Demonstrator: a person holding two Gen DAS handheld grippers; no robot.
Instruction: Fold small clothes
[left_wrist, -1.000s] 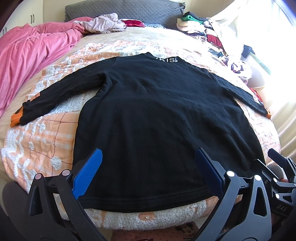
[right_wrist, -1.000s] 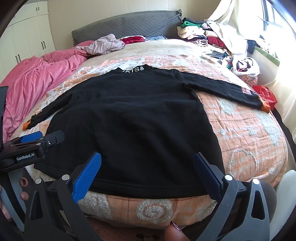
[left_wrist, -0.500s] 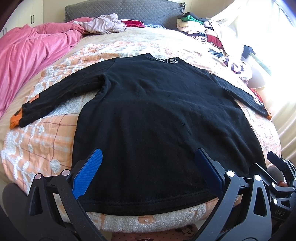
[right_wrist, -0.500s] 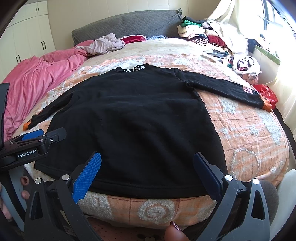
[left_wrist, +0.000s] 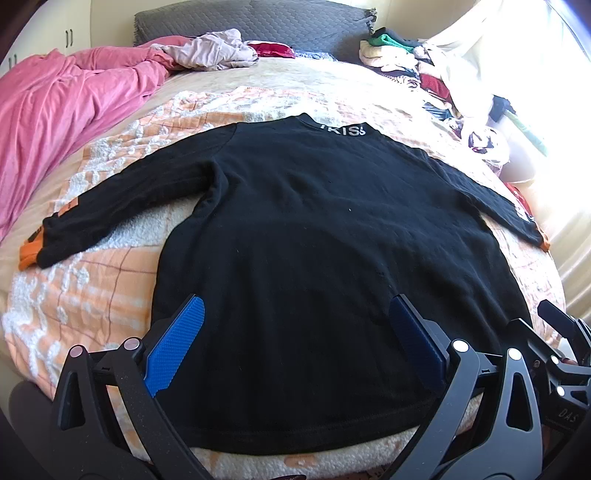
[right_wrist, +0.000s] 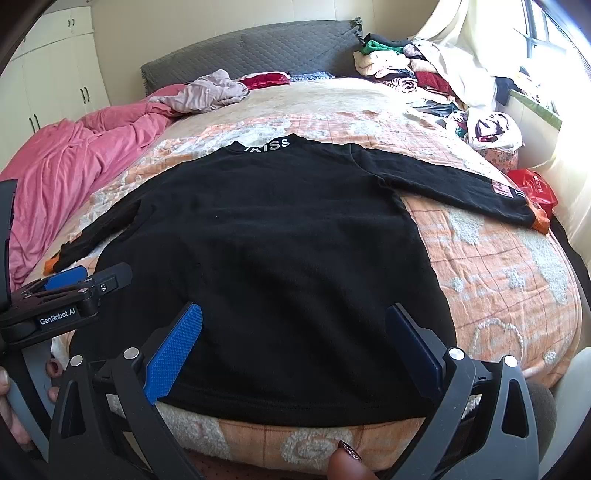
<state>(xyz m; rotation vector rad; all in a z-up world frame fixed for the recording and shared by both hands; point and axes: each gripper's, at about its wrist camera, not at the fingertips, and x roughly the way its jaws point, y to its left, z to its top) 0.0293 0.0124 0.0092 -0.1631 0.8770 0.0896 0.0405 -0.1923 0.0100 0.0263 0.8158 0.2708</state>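
A black long-sleeved shirt (left_wrist: 325, 236) (right_wrist: 273, 243) lies flat on the bed, back up, with white lettering at the collar (left_wrist: 341, 130) and both sleeves spread out to orange cuffs (left_wrist: 30, 251) (right_wrist: 540, 220). My left gripper (left_wrist: 295, 314) hovers open over the hem's left half, nothing between its blue pads. Over the hem's right half my right gripper (right_wrist: 293, 319) is likewise open and holds nothing. The left gripper's body (right_wrist: 70, 295) shows at the left of the right wrist view, gripped by a hand (right_wrist: 11, 391).
An orange and white fleece blanket (right_wrist: 498, 280) covers the bed. A pink duvet (left_wrist: 62, 114) is bunched along the left side. Loose clothes (right_wrist: 413, 74) are piled at the far right by the curtain, a pale garment (left_wrist: 218, 51) lies near the grey headboard (right_wrist: 258, 48).
Both grippers have drifted slightly, so the shirt sits a little lower and closer in both views. Jaws stay open and the shirt has not moved.
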